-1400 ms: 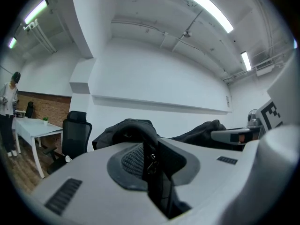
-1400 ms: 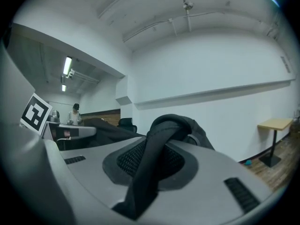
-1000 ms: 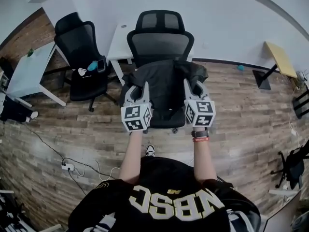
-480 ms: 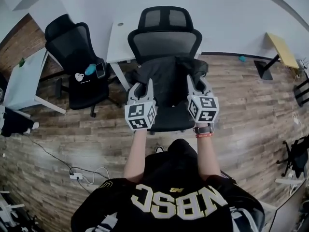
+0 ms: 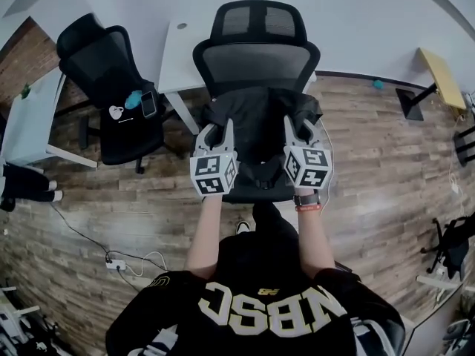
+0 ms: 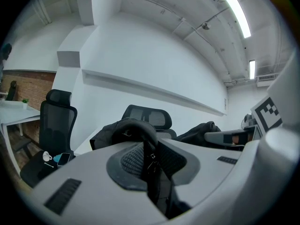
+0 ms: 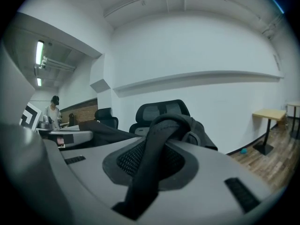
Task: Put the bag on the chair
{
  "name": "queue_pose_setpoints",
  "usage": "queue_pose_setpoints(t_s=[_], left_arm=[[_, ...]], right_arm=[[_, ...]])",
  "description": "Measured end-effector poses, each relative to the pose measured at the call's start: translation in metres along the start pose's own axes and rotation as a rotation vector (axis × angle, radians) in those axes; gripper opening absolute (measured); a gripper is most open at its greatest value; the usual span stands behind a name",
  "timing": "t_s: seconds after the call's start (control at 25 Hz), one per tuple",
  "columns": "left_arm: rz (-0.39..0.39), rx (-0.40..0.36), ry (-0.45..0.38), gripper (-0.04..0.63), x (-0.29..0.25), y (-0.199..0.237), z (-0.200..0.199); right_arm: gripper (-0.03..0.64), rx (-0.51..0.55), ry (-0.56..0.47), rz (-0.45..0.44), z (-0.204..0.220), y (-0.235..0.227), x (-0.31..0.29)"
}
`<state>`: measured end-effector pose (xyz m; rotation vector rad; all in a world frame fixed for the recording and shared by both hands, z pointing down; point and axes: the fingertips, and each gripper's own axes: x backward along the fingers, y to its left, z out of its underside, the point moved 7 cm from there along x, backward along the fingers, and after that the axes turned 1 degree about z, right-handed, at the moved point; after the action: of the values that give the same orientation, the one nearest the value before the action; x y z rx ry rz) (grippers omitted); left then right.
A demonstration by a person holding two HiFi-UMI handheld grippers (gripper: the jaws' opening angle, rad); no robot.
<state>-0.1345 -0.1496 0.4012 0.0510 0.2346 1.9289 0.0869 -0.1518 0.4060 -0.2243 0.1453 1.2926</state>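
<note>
A black bag [image 5: 256,128] hangs between my two grippers, over the seat of a black mesh office chair [image 5: 256,61]. I cannot tell whether it rests on the seat. My left gripper [image 5: 215,129] is shut on a black strap [image 6: 151,170] at the bag's left side. At the bag's right side my right gripper [image 5: 303,127] is shut on another black strap [image 7: 152,165]. In both gripper views the strap runs up between the jaws to the bunched bag, with the chair's headrest [image 6: 146,116] behind it.
A second black chair [image 5: 111,73] at the left carries a phone [image 5: 147,104] and small items. A white desk [image 5: 177,58] stands behind the chairs and a white table [image 5: 30,117] at far left. A yellow table [image 5: 443,76] is at right. A power strip [image 5: 111,262] with its cable lies on the floor.
The person has stepped nearer to the chair. Both grippers have carried the bag forward and stand closer to the backrest; their grip on the straps is unchanged.
</note>
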Motion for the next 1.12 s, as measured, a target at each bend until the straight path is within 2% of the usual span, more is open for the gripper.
queue_pose_setpoints(t_s=[0.4, 0.72, 1.12], left_arm=[[-0.056, 0.058, 0.125, 0.067, -0.048, 0.021, 0.044], [-0.074, 0.044, 0.224, 0.072, -0.085, 0.044, 0.08], [-0.093, 0.05, 0.348, 0.074, -0.127, 0.068, 0.135]], right_arm=[[0.072, -0.052, 0.137, -0.025, 0.041, -0.017, -0.054], [0.072, -0.11, 0.237, -0.025, 0.082, -0.035, -0.099], [0.074, -0.124, 0.362, -0.02, 0.135, -0.049, -0.145]])
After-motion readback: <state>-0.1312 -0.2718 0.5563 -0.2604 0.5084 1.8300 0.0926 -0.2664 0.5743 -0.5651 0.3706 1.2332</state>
